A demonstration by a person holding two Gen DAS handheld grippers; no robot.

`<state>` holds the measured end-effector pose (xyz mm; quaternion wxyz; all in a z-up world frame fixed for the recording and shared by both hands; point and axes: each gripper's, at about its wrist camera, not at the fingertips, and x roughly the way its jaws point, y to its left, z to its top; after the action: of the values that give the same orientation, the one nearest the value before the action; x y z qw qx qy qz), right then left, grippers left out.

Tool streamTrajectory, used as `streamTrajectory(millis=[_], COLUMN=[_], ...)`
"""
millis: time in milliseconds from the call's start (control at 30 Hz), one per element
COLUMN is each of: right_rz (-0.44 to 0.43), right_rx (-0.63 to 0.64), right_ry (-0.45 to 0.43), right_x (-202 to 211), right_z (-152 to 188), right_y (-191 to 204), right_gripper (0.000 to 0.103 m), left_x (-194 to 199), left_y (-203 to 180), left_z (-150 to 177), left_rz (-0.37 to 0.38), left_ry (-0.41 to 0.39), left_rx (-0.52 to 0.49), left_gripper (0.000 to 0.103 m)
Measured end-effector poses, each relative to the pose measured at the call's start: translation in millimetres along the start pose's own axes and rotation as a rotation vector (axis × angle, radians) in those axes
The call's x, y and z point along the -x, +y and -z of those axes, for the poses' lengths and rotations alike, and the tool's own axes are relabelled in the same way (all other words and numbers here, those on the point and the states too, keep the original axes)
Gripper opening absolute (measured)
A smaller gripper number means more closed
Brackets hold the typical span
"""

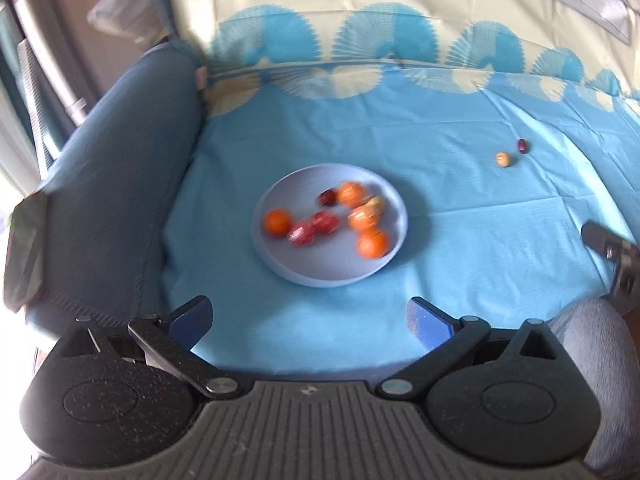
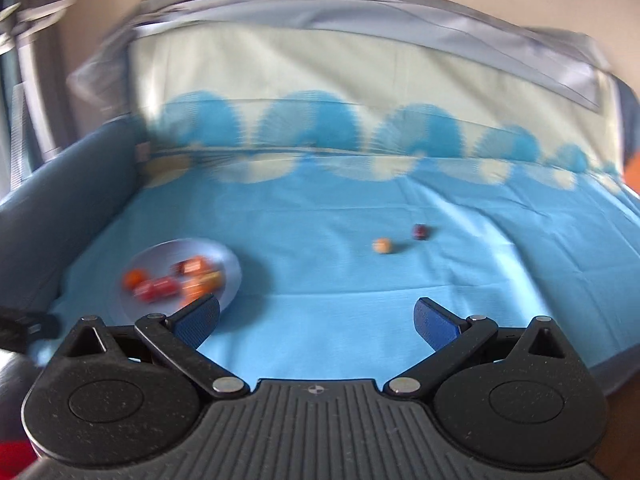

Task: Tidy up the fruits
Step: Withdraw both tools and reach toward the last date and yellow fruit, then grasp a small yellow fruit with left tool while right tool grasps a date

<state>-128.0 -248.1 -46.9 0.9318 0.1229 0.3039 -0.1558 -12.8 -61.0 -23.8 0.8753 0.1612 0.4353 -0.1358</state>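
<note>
Blue cloth [image 1: 460, 216], pale plate [image 1: 320, 268] of oranges [image 1: 277, 222] (blurred red fruits [image 1: 314, 228] too)

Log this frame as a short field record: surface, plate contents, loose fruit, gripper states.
surface: blue cloth
plate: holds several orange and red fruits, blurred
loose fruit: pale fruit and dark fruit, side by side on the cloth, apart from the plate
left gripper: open, empty
right gripper: open, empty
</note>
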Motion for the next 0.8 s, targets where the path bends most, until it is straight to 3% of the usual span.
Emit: streamTrajectory(millis=[200, 367, 500, 600, 733, 800], right_rz=[0.153, 0.204, 0.185, 0.140, 0.078, 0.108], right_rx=[-0.063, -0.112, -0.131, -0.136, -0.076, -0.037], right_ry=[0.000, 0.050, 0.126, 0.162, 0.158, 0.120], right_x=[-88, -190, -269, -315, -356, -367], right_z=[-19, -21, -24, -29, -36, -39], right_y=[-84, -141, -167, -177, -172, -169], right_gripper=[0.102, 0.102, 0.102, 0.102, 0.102, 0.101], left_x=[-65, -149, -229, -277, -301, -305], left_y=[-73, -156, -222, -246, -253, -256], left_z=[-50, -99, -137, -154, -173, -176], left_rz=[0.128, 0.203, 0.288, 0.313, 0.367, 0.372], left_ry=[0.002, -0.001, 0.039, 0.070, 0.028, -0.001], left_rx=[-0.052, -0.157, -0.265, -0.296, -0.313, -0.336], left_gripper=[0.103, 0.103, 0.103, 0.102, 0.100, 0.097])
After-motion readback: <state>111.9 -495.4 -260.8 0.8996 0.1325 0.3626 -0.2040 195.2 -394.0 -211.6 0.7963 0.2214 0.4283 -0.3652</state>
